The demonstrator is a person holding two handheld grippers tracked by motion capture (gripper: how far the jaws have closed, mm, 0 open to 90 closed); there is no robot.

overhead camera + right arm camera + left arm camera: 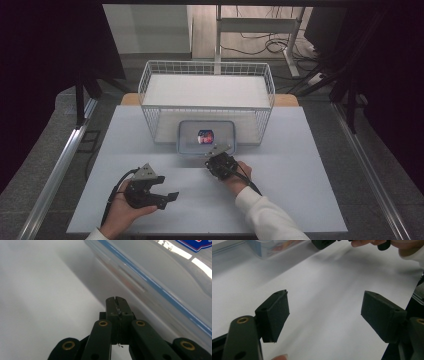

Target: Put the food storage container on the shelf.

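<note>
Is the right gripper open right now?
No, in the right gripper view the right gripper has its two jaws pressed together with nothing between them, just short of the clear container.

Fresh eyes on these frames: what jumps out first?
The white wire basket at the table's far side, with a clear blue-rimmed lidded box lying just in front of it, a colourful label on its lid. The right gripper, jaws shut, sits at that box's near edge; the left gripper rests open on the bare white table, nearer the person.
</note>
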